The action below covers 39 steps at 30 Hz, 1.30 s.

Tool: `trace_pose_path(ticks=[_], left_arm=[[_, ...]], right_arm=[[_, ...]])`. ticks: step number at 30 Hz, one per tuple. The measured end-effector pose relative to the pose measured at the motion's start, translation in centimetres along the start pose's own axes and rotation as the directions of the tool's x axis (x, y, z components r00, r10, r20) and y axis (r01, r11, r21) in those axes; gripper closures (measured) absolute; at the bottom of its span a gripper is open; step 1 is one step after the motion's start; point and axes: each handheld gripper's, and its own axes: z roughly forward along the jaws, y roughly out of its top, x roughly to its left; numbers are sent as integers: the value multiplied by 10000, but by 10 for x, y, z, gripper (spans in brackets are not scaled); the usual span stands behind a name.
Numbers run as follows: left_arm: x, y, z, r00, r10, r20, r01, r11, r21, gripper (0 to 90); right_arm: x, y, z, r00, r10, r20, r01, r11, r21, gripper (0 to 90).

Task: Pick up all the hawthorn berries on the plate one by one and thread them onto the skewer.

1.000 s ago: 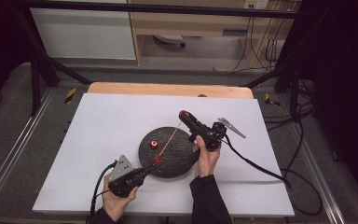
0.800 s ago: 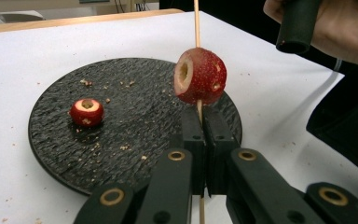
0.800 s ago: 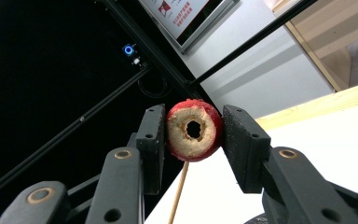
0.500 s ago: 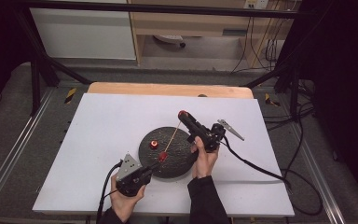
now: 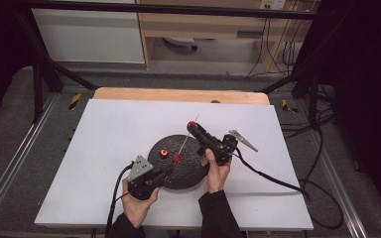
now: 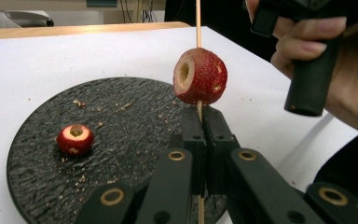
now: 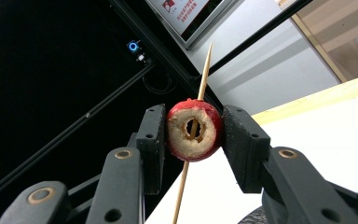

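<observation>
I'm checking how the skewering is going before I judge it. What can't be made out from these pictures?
- Left gripper view: the lower end of the skewer is hidden behind the left gripper's shut jaws.
- Right gripper view: the far side of the held fruit faces away, so whether the skewer has gone right through it can't be told.
- High view: the fruit on the skewer and the loose fruit on the black plate are too small for detail.

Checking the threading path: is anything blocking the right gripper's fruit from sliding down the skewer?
Nothing visible until the first fruit, already threaded just above the left gripper. The right gripper holds a cored fruit with the skewer through it.
</observation>
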Motion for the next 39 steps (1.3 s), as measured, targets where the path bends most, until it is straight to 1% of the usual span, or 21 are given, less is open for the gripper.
trace_pose_path(ticks=[2, 4, 11, 13, 16, 20, 25, 28, 32, 34, 39], left_arm=[[0, 3, 2, 10000, 14, 1, -14, 10000, -21, 883], [0, 6, 4, 9999, 101, -6, -101, 9999, 59, 883], [0, 17, 13, 9999, -9, 134, 8, 10000, 52, 883], [0, 18, 14, 9999, -7, 126, 7, 10000, 51, 884], [1, 21, 17, 9999, 15, 154, -16, 9999, 107, 883], [0, 24, 21, 9998, 46, 205, -48, 9999, 106, 884], [0, 26, 26, 9998, 47, 195, -49, 9999, 120, 884], [0, 27, 26, 9998, 44, 210, -47, 9999, 131, 884], [1, 27, 26, 9997, 112, 219, -115, 9998, 148, 884], [2, 27, 25, 9996, 127, 259, -131, 9998, 131, 884], [5, 24, 18, 9993, 286, 234, -291, 9994, 211, 884]], right_arm=[[0, -1, 0, 10000, 15, -24, -15, 9999, 103, 616], [1, -1, -2, 9999, -118, 19, 118, 9998, 159, 616], [2, -4, -4, 9996, -270, -48, 272, 9990, 354, 616], [1, -5, -5, 9994, -346, -49, 348, 9982, 478, 616], [1, -7, -7, 9993, -373, -32, 374, 9981, 490, 616], [-1, -8, -10, 9993, -357, -53, 359, 9975, 604, 616], [-2, -13, -12, 9988, -479, -30, 480, 9957, 790, 616], [-1, -15, -13, 9987, -517, -26, 517, 9947, 890, 616], [-1, -15, -13, 9986, -531, -53, 533, 9933, 1025, 613], [-1, -13, -13, 9982, -592, -33, 592, 9922, 1093, 603], [0, -7, -16, 9952, -978, 81, 957, 9855, 1403, 507]])
